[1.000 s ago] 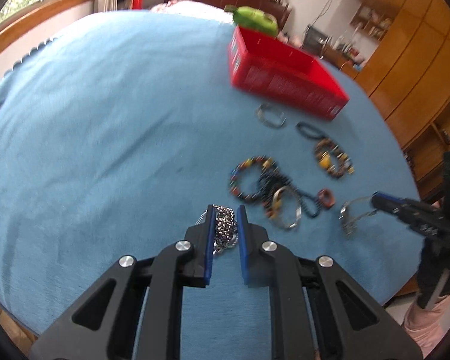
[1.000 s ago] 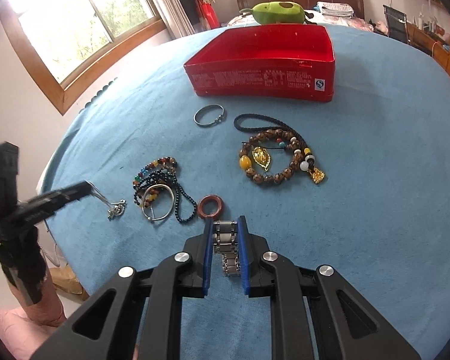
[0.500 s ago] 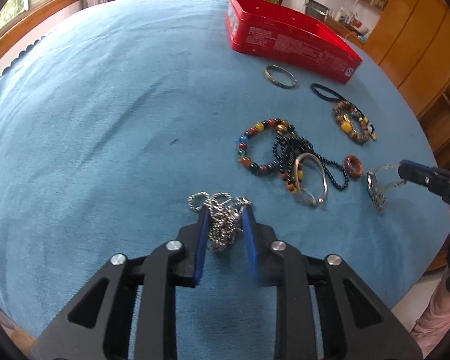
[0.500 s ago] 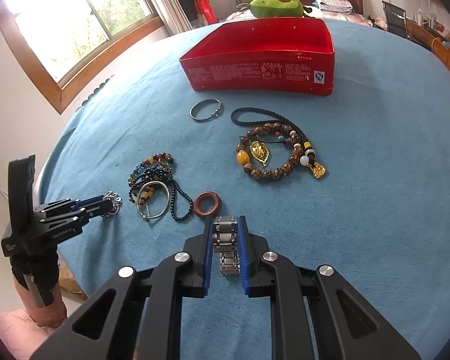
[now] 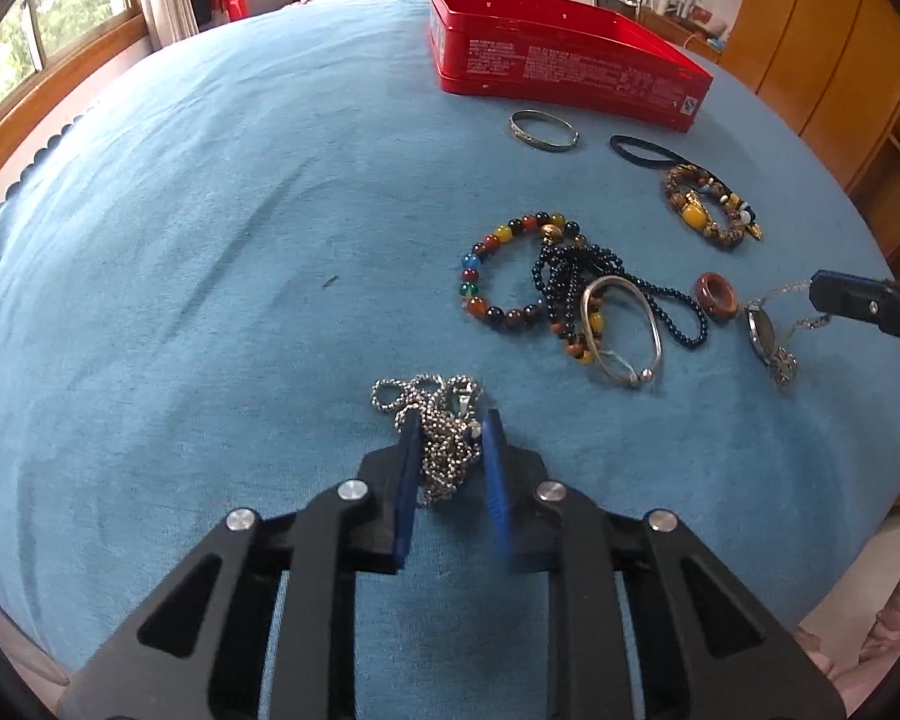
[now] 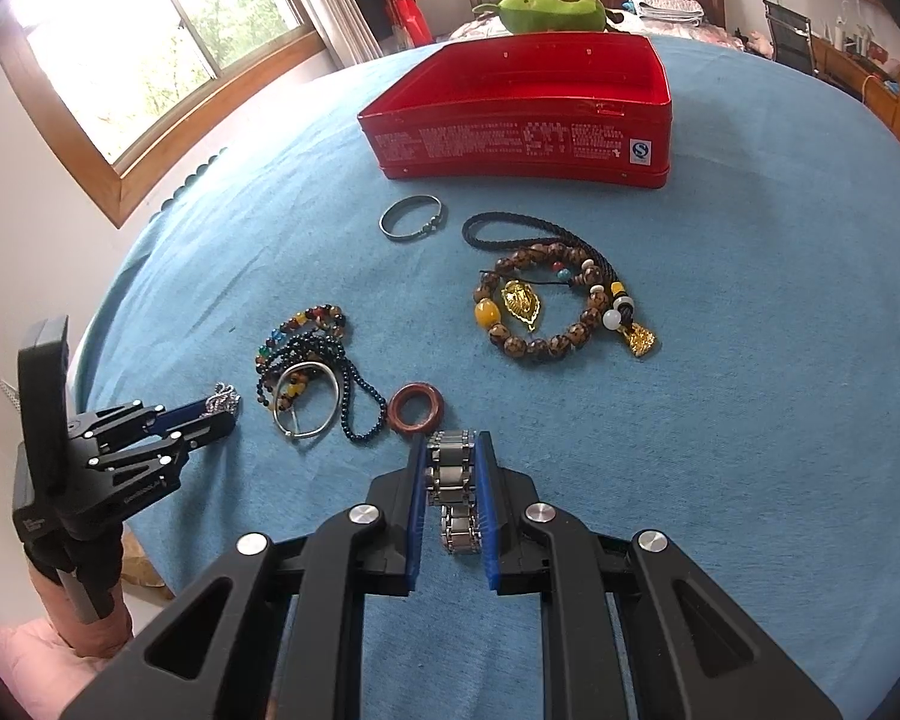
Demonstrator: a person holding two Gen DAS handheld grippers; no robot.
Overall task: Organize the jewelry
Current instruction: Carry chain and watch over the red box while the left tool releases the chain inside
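One silver ball chain (image 5: 432, 420) lies bunched on the blue table (image 5: 210, 240), right between the fingers of the left gripper (image 5: 450, 456), whose jaws are closing around it; whether the pads already press on it cannot be told. That gripper tips steeply down at the cloth. Out at its 2 o'clock sits the loose heap: one multicoloured bead bracelet (image 5: 498, 276), one dark bead strand (image 5: 600, 282) and one silver bangle (image 5: 624, 330), overlapping. One reddish ring (image 6: 416, 408) lies just beside the heap.

Over to the right gripper (image 6: 453, 492), also angled down: its fingers are clenched on one steel-link watch band (image 6: 453, 480), the links hanging to the cloth. At its 12 o'clock, one brown bead bracelet (image 6: 540, 312) with two gold charms touches one black cord (image 6: 510, 234); one thin metal bangle (image 6: 413, 216) lies just left of the cord. Beyond stands one open red tin (image 6: 528, 138), nothing visible inside from here.
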